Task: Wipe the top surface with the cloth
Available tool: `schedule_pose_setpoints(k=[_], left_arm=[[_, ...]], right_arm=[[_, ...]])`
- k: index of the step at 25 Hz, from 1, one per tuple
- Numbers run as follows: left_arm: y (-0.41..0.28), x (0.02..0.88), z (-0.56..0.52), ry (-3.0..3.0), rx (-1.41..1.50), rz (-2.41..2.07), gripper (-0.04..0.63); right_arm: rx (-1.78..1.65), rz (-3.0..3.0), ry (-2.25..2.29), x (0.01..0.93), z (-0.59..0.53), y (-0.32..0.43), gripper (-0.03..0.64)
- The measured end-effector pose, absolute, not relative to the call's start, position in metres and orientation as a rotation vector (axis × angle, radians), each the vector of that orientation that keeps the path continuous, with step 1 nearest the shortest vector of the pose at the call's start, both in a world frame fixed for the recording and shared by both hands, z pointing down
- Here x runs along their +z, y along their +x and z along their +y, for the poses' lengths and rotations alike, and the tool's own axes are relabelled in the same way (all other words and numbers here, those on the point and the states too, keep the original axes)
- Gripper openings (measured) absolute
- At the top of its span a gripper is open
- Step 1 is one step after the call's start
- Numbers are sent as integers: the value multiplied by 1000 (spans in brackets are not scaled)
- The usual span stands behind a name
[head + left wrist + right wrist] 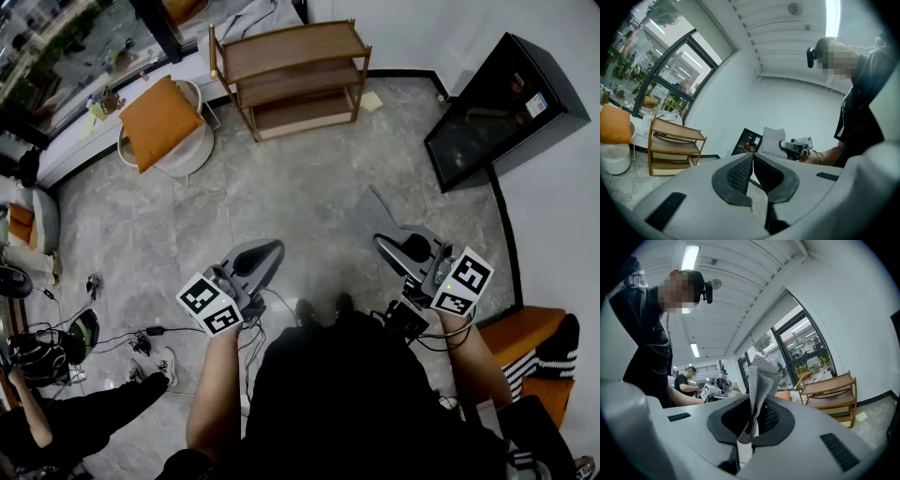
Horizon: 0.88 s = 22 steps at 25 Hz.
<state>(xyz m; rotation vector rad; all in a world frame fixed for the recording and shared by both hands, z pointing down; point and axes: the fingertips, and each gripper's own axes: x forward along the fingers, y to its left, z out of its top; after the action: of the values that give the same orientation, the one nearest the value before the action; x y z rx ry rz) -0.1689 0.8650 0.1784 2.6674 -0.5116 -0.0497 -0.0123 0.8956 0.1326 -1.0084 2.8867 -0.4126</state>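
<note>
A grey woven cloth [760, 380] stands up from between the jaws of my right gripper [757, 417], which is shut on it. In the head view the right gripper [386, 244] is held over the floor at right, with the cloth [382, 217] sticking out ahead of it. My left gripper [270, 251] is held at left, and its jaws are closed together with nothing between them [752, 158]. A three-tier wooden shelf [291, 45] stands far ahead by the wall, well away from both grippers. From the left gripper view the cloth [772, 139] also shows.
A black glass-front cabinet [497, 108] stands at the right wall. A white chair with an orange cushion [159, 117] is left of the shelf. Cables and gear [84, 333] lie on the floor at left, near a seated person [56, 422]. An orange seat [530, 337] is at the right.
</note>
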Motion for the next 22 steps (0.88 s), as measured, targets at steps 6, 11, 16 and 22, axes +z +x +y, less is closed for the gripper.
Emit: schedule_pose_setpoints(k=[6, 11, 16, 22], left_arm=[[-173, 172, 871, 2683, -90, -476, 17], [-175, 171, 869, 2684, -95, -486, 17], [-169, 168, 871, 2692, -89, -492, 17], [-170, 169, 872, 2690, -88, -504, 17]], right_arm=[[-360, 2882, -1021, 120, 899, -12, 28], [-357, 2869, -1036, 118, 897, -10, 28], [-353, 2870, -1017, 115, 900, -6, 28], [-389, 2827, -959, 104, 890, -4, 28]])
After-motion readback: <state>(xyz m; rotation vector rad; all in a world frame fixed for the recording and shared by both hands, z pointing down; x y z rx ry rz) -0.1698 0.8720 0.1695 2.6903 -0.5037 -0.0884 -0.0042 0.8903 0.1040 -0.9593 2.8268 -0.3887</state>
